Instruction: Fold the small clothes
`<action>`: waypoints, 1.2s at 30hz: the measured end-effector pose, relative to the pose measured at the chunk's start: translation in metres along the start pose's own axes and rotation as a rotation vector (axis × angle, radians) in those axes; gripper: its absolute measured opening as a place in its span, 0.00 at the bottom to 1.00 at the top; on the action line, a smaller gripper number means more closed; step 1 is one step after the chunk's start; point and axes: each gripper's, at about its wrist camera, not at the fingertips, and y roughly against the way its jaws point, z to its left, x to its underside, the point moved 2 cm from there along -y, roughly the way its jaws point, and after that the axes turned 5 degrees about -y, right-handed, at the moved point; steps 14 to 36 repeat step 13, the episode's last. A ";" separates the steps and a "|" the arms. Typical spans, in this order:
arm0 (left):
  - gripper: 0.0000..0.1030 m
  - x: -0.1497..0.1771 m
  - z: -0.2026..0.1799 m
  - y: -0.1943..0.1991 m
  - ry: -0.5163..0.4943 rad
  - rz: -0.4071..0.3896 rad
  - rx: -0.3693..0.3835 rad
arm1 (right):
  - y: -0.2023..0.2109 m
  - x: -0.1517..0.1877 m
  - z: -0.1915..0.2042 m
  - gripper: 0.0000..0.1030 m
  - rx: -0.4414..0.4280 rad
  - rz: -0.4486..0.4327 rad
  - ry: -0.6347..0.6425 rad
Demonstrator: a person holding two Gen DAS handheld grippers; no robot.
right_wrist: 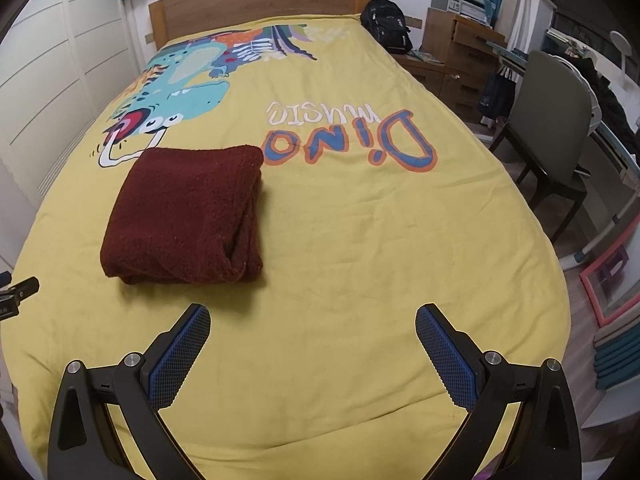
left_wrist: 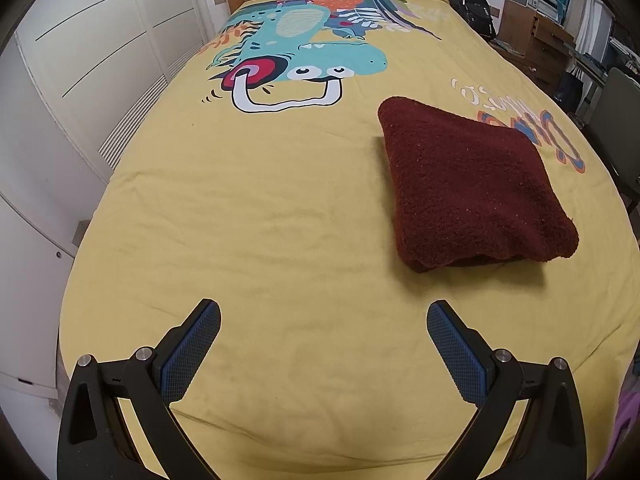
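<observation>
Both grippers, left (left_wrist: 323,316) & right (right_wrist: 313,320), hang over the yellow bed (right_wrist: 360,260) w/ jaws wide apart, nothing in 'em, and the folded maroon garment (right_wrist: 184,214) sits mid-bed, apart from both.

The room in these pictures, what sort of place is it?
Most likely a child's bedroom in a home. A bed with a wooden headboard wears a yellow dinosaur cover, a folded dark red garment lies on it, and a desk chair stands beside it.
</observation>
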 end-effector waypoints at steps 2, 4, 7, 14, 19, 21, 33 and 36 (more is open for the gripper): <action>0.99 0.000 0.000 0.000 0.002 0.000 0.002 | -0.003 0.001 0.000 0.99 0.007 0.007 0.004; 0.99 0.000 0.000 0.000 0.004 -0.001 0.006 | -0.006 0.002 -0.001 0.99 0.011 0.014 0.003; 0.99 0.000 0.000 0.001 0.003 -0.004 0.009 | -0.010 0.005 -0.002 0.99 0.012 0.023 0.002; 0.99 0.001 0.000 0.001 0.005 -0.004 0.010 | -0.013 0.008 -0.005 0.99 0.012 0.035 -0.005; 0.99 0.001 0.000 0.001 0.005 -0.004 0.010 | -0.013 0.008 -0.005 0.99 0.012 0.035 -0.005; 0.99 0.001 0.000 0.001 0.005 -0.004 0.010 | -0.013 0.008 -0.005 0.99 0.012 0.035 -0.005; 0.99 0.001 0.000 0.001 0.005 -0.004 0.010 | -0.013 0.008 -0.005 0.99 0.012 0.035 -0.005; 0.99 0.001 0.000 0.001 0.005 -0.004 0.010 | -0.013 0.008 -0.005 0.99 0.012 0.035 -0.005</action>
